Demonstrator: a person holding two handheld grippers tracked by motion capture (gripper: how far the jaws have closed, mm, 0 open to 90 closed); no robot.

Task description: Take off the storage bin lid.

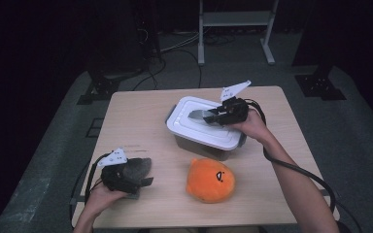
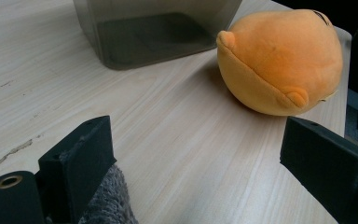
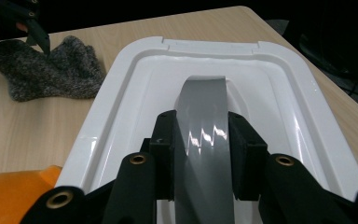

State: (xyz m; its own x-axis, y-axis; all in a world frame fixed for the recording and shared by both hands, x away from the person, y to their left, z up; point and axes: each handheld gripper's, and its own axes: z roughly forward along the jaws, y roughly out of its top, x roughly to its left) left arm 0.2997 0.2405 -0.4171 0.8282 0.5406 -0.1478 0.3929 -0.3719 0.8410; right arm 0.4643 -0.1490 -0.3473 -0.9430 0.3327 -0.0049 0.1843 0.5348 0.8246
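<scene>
Storage box (image 1: 201,144) of smoky translucent plastic stands near the middle of the light wooden table (image 1: 141,121), toward its far side, with a white lid (image 1: 184,127) lying on top of it. The right gripper (image 1: 205,116) reaches over that lid from the right, and in the right gripper view its jaws are closed on the two sides of the grey handle (image 3: 200,140) that arches up from the lid's sunken centre, the pads pressing against the handle's edges. The lid looks slightly askew on the box in the high view, though whether it is seated or lifted cannot be told. Through the box's wall, seen in the left gripper view, the inside (image 2: 154,35) appears dark and nothing in it can be made out. An orange plush toy (image 1: 210,179) with a small dark face lies on the table just in front of the box, near it but apart. At the near left of the table the left gripper (image 1: 143,180) rests with its jaws standing wide apart, nothing pinched between them; a grey knitted cloth (image 1: 137,167) lies under and beside it, touching its left jaw. A black cable (image 1: 296,170) trails along the person's right forearm.
</scene>
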